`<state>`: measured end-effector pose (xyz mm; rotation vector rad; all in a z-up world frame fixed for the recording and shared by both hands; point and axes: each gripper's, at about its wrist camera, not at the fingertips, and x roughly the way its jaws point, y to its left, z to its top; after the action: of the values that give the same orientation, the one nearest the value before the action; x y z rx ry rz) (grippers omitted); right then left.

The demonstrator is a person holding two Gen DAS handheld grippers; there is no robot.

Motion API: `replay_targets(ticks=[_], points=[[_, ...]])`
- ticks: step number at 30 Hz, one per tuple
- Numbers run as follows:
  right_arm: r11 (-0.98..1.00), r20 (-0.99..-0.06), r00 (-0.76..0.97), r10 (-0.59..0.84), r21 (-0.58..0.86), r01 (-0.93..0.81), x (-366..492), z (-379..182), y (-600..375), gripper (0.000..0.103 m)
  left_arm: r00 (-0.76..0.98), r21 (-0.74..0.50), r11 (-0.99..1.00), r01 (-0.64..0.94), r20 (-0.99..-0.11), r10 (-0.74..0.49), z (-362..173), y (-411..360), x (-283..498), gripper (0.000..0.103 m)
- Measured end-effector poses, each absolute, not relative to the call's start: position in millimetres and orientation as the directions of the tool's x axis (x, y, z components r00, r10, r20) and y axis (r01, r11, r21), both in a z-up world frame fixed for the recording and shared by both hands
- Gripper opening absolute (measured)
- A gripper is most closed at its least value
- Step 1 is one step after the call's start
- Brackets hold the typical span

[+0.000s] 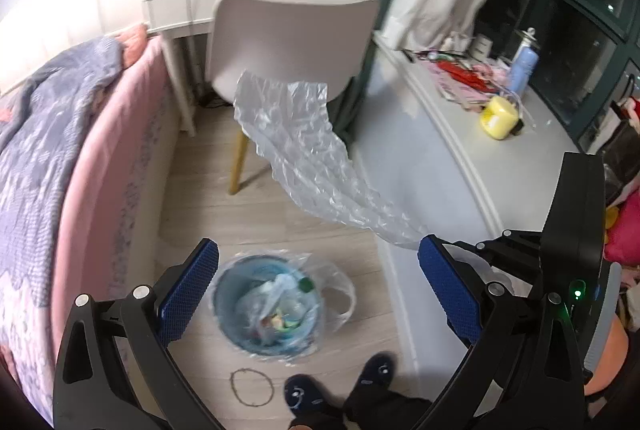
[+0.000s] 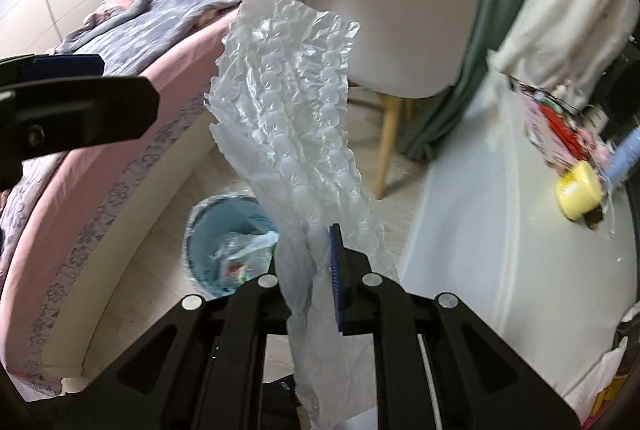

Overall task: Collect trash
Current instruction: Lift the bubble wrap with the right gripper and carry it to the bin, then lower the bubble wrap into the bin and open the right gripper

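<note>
The right gripper [image 2: 320, 270] is clamped on a long strip of bubble wrap [image 2: 288, 102], its blue pads pinching the strip partway along so that most of it streams up and away ahead of the fingers while a shorter tail hangs back under the gripper body. The strip's long axis runs roughly along the line the gripper points, not across it.

The left gripper [image 1: 318, 270] stands wide open with nothing between its pads. In its view the bubble wrap [image 1: 304, 150] trails in from the right, passing just above its right finger without touching either pad that I can see.

The trash bin [image 1: 268, 304] sits on the wooden floor [image 1: 280, 206], in the strip of floor between the side of the bed [image 1: 112, 190] and the pale window ledge [image 1: 420, 150], with the chair [image 1: 288, 38] beyond it. It is lined with a clear bag and already holds some crumpled plastic and small bits. The person's slippered feet [image 1: 340, 382] are just on the near side of it.

From the right gripper the bin [image 2: 228, 242] lies below and to the left of the fingers, partly hidden by the strip itself. That is the relation the drop turns on: the held end probably needs to shift left and down until the wrap hangs over the bin's mouth. The open left gripper looks more directly over the bin and could help fold the loose end in, since such a long, light strip may drape over the rim.
</note>
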<state>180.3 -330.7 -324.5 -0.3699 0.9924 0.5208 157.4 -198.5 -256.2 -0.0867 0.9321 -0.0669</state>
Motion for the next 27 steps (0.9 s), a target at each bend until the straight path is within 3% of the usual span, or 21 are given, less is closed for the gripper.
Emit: replay_targets(ticks=[12,27], points=[[0.755,-0.903,0.341,0.261,-0.029,-0.655,160.6,-377.6,-278.5,0.012,0.545,-0.086,0.991,-0.1,-0.838,-0.018,-307.4,-132.2,123.2,0.097],[0.679,-0.958,0.207,0.201,-0.016,-0.734,167.6,-499.8,-239.0,0.012,0.441,-0.064,0.977,-0.203,-0.897,0.033,-441.2,-96.0,114.0,0.097]])
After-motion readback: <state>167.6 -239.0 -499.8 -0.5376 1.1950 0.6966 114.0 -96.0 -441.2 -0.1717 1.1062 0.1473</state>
